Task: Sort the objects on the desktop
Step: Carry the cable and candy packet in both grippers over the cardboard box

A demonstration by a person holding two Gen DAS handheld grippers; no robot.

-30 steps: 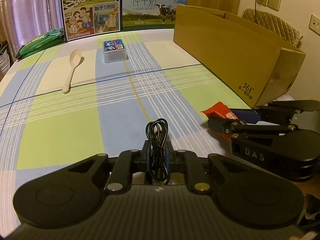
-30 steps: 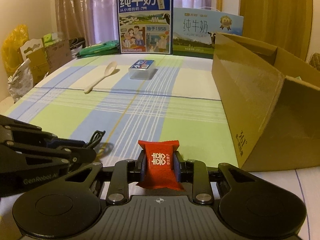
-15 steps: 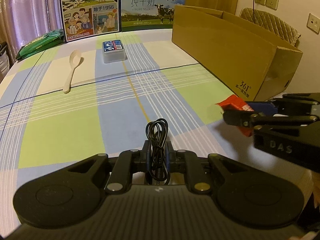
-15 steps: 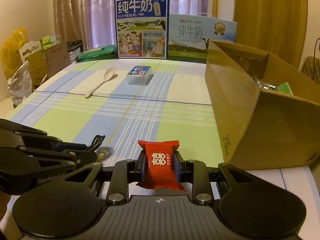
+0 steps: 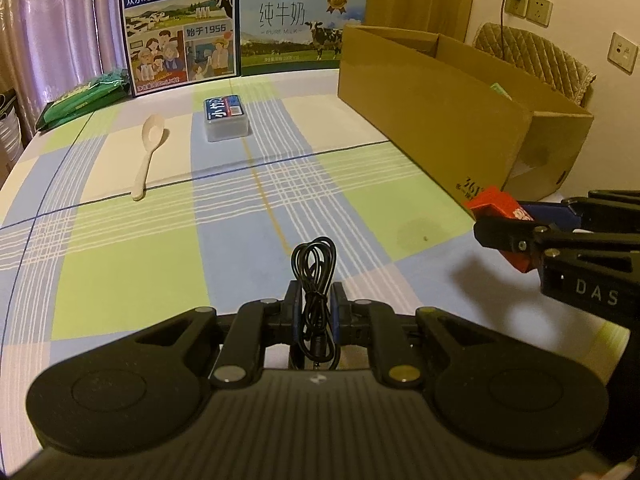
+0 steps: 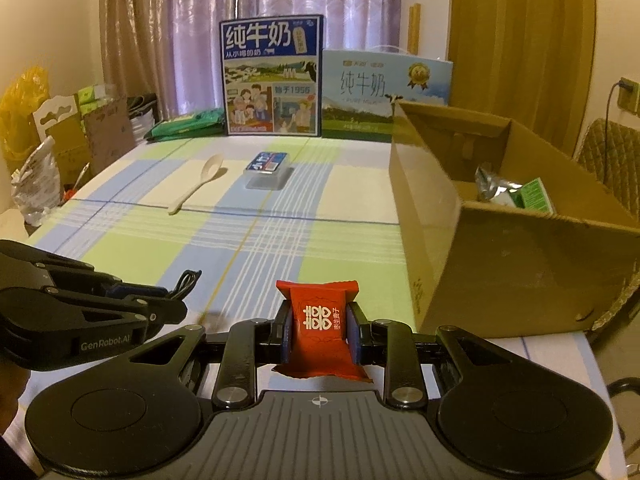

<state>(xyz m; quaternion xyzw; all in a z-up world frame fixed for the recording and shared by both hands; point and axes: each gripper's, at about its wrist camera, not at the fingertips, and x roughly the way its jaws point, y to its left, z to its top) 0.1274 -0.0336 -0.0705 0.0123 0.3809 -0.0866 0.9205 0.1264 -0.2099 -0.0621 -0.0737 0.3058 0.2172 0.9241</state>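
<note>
My left gripper is shut on a coiled black cable, held above the near part of the checked tablecloth. My right gripper is shut on a red candy packet with white characters. It hovers near the front corner of the open cardboard box. In the left wrist view the right gripper and its red packet show at the right edge, beside the box. A white spoon and a small clear card box lie farther back on the table.
Two milk cartons stand upright at the table's far edge, with a green packet left of them. The cardboard box holds a silver bag and a green pack. Bags and boxes crowd the floor at left.
My right gripper with the red packet has risen and drifted right toward the cardboard box, so more of the box's inside shows. The left gripper has lifted slightly with the cable.
</note>
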